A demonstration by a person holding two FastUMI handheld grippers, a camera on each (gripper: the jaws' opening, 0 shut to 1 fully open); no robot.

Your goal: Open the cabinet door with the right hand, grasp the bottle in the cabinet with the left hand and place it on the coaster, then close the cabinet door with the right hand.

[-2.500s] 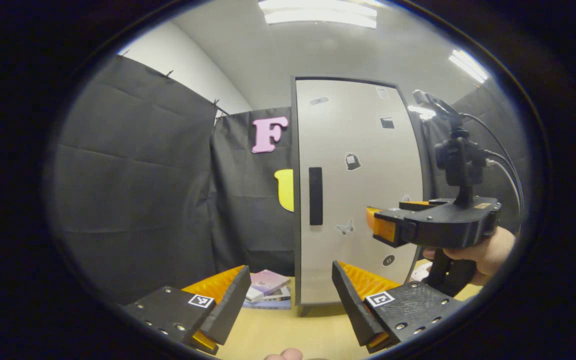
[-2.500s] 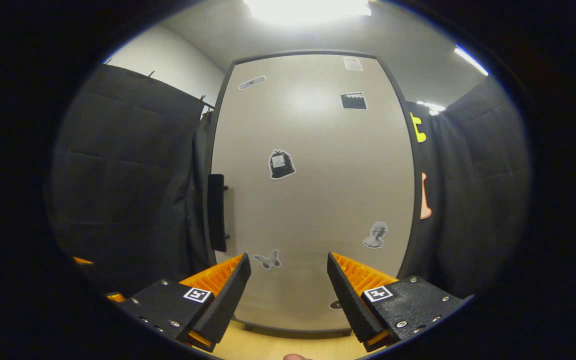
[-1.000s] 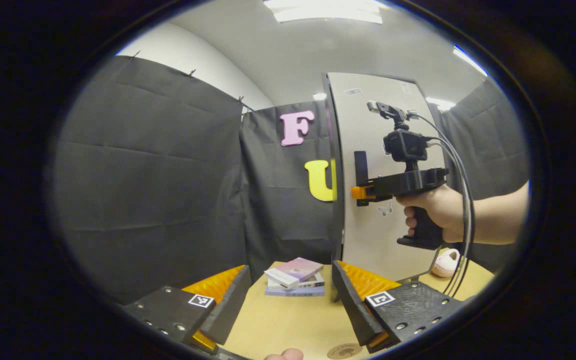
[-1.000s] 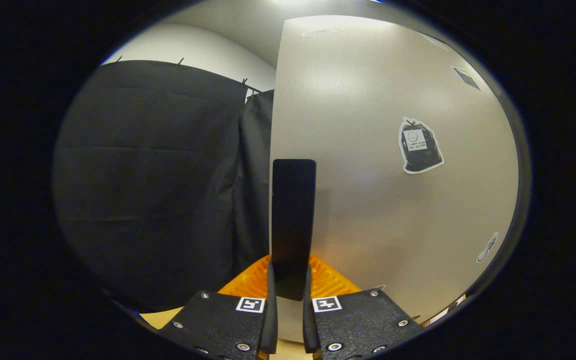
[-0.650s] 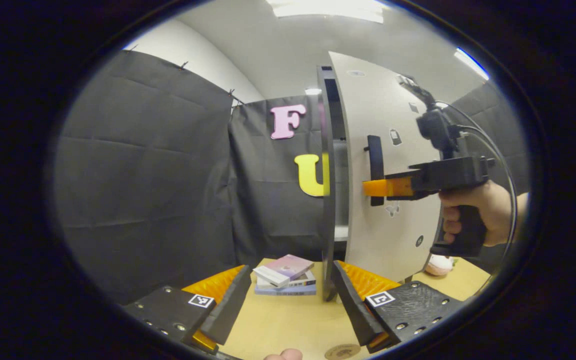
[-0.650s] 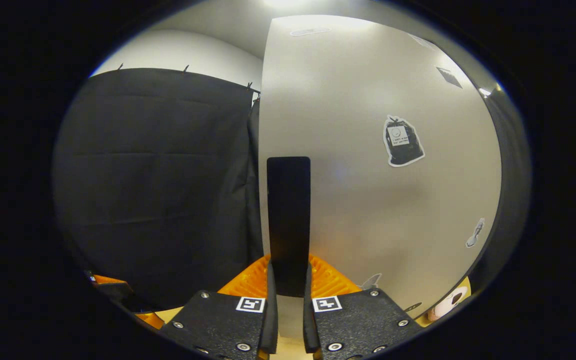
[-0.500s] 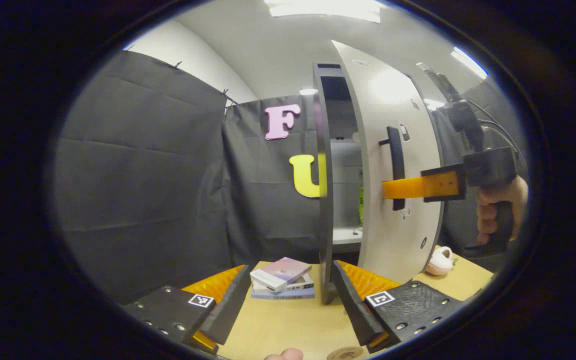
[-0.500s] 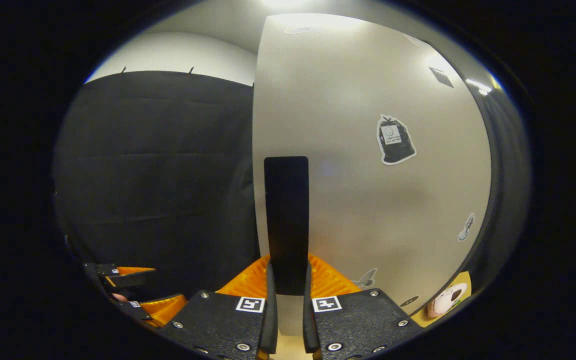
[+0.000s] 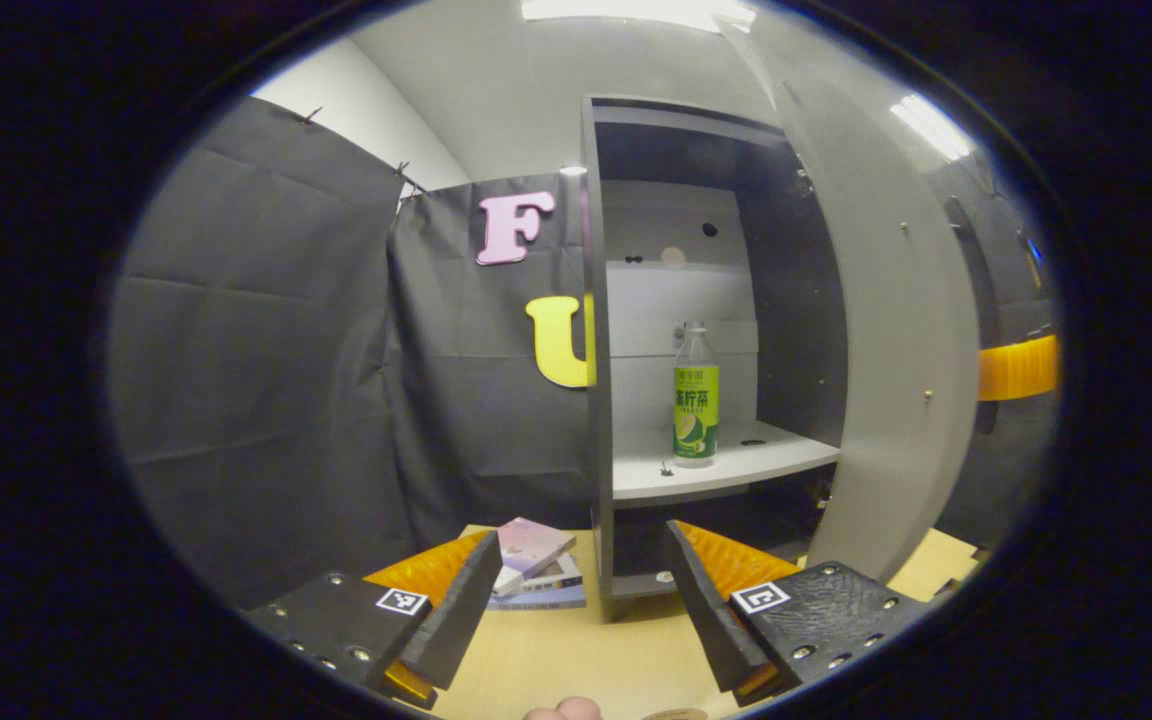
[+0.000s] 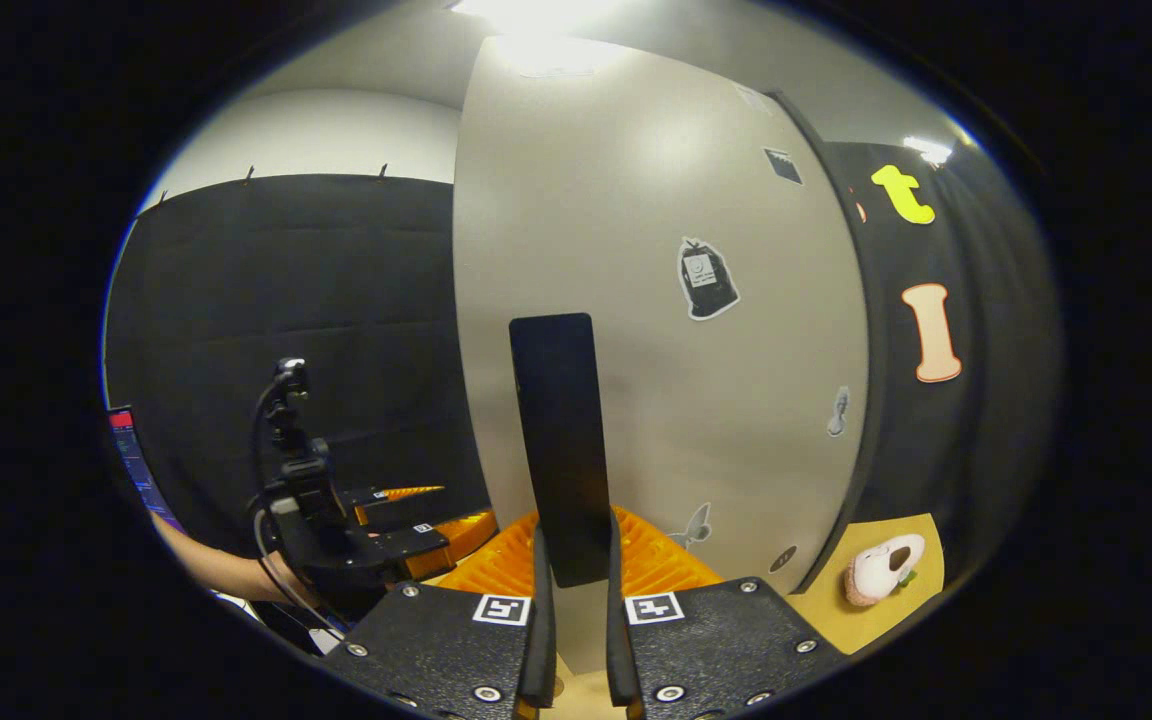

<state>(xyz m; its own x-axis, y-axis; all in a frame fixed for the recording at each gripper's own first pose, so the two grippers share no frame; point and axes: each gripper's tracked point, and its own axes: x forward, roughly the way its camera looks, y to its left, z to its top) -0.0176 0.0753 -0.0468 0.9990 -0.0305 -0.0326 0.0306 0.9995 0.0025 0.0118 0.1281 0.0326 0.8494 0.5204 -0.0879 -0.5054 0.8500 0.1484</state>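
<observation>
Left gripper view: the left tool (image 9: 576,600) sits at the lower centre of the frame with its fingers spread and nothing between them. The bottle (image 9: 696,396) stands upright on the pale shelf (image 9: 736,462) of the cabinet (image 9: 598,350), above and slightly right of the gap between the fingers and well apart from them; its long axis is vertical, cap uppermost. By this layout the left tool is the nearer one to the bottle, with an unobstructed line into the cabinet opening; the reach appears to call for a rise to shelf level and a forward advance, with the fingers either side of the bottle's body. The cabinet door (image 9: 896,330) stands swung open at the right of the frame, edge-on. A stack of books (image 9: 534,572) lies on the wooden worktop (image 9: 576,660) just left of the cabinet foot.

Right gripper view: the right tool (image 10: 576,590) is pressed together on the dark door handle (image 10: 558,450), both fingers against its lower end, with the door face filling the centre and right. The left tool and the forearm holding it appear at the lower left. A small plush toy (image 10: 881,568) rests on the worktop at the lower right. Black cloth walls enclose the booth; ceiling lights run along the top.
</observation>
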